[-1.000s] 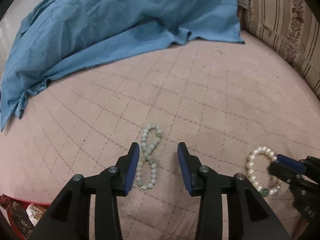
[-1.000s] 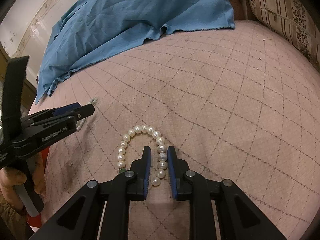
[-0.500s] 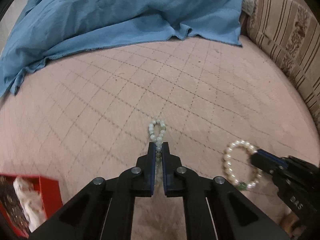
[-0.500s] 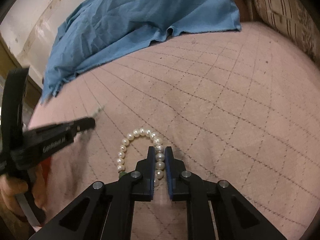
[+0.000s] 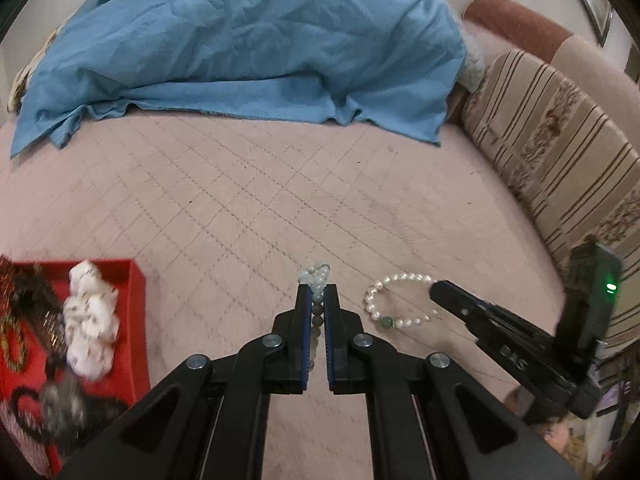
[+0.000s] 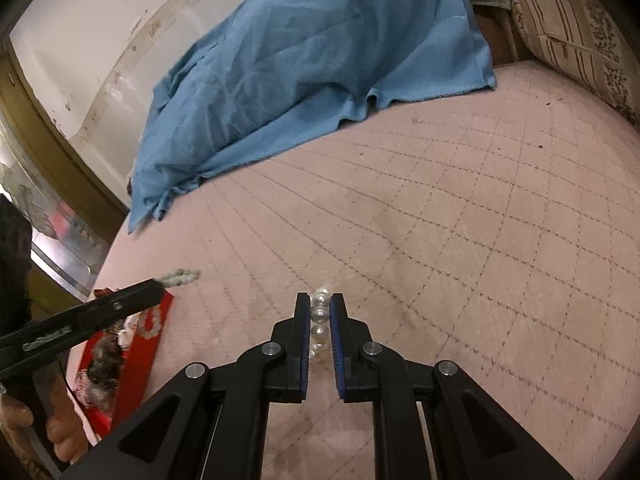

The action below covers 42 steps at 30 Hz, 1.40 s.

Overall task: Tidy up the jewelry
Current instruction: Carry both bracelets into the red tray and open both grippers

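Left wrist view: left hand-held gripper (image 5: 316, 300) clamping the jade bracelet (image 5: 316, 276), beads poking past the tips, above the bed (image 5: 248, 200); pearl bracelet (image 5: 394, 300) just right, pinched by right hand-held gripper (image 5: 438, 290); red box (image 5: 134, 312) lying at left.

Right wrist view: right hand-held gripper (image 6: 320, 312) squeezing the pearl bracelet (image 6: 320, 320) between its fingers; left hand-held gripper (image 6: 158, 288) holding the jade bracelet (image 6: 180, 277) over the box (image 6: 140, 352).

The red box (image 5: 136, 320) runs off the left edge, and the stuff inside is a smeary blur, can't tell what's what. Most of the pale green bracelet (image 5: 316, 280) is buried between the left tool (image 5: 316, 308) pads. Same for the pearl bracelet (image 6: 320, 320) in the right tool (image 6: 320, 316).
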Tool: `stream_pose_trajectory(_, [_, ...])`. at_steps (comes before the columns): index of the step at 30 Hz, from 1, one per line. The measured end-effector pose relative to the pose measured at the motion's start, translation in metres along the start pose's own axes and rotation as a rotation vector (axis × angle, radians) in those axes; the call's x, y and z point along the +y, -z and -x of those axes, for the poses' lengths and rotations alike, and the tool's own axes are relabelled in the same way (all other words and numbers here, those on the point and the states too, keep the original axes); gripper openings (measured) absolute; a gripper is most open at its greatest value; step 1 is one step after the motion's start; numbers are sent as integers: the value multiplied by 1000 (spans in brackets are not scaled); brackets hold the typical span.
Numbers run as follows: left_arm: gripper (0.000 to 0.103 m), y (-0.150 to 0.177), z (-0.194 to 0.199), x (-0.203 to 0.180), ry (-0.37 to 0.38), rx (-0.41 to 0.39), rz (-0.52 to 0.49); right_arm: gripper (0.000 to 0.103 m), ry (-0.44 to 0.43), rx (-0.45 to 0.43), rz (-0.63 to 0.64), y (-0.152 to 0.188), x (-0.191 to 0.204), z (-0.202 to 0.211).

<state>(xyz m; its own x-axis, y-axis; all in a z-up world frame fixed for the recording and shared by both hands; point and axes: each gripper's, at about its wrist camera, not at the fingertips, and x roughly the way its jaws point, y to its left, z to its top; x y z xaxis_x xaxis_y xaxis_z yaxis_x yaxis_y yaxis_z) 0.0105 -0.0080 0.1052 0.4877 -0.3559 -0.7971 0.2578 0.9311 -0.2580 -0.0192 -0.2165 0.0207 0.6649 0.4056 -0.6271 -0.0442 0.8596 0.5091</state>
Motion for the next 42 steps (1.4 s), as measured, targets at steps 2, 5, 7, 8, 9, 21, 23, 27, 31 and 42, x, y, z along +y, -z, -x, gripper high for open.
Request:
stream_pose_trajectory(2, [5, 4, 12, 3, 8, -7, 15, 11, -6, -5, -9, 0, 2, 4])
stream_pose_trajectory(5, [5, 12, 34, 10, 18, -23, 41, 11, -1, -13, -10, 3, 10, 16])
stream_pose_trajectory(7, [5, 17, 48, 14, 16, -46, 49, 11, -3, -17, -1, 7, 20, 25])
stream_pose_trajectory(8, [6, 21, 59, 17, 13, -61, 56, 11, -4, -17, 6, 8, 24, 29])
stream_pose_trajectory(9, [5, 23, 67, 20, 9, -72, 62, 11, -4, -15, 20, 10, 30, 34])
stream_pose_trajectory(21, [5, 59, 145, 97, -82, -193, 200, 11, -35, -22, 156, 13, 104, 69])
stream_pose_trajectory(23, [5, 66, 152, 115, -95, -203, 235, 11, -43, -17, 186, 14, 120, 70])
stream_pose_trajectory(27, [6, 79, 163, 151, -118, -220, 314, 11, -56, -2, 247, 16, 153, 68])
stream_pose_trajectory(31, [5, 92, 168, 179, -127, -228, 377, 11, -80, 19, 309, 19, 187, 61])
stream_pose_trajectory(42, [5, 127, 158, 214, -87, -192, 451, 11, -187, 103, 437, 31, 289, 19])
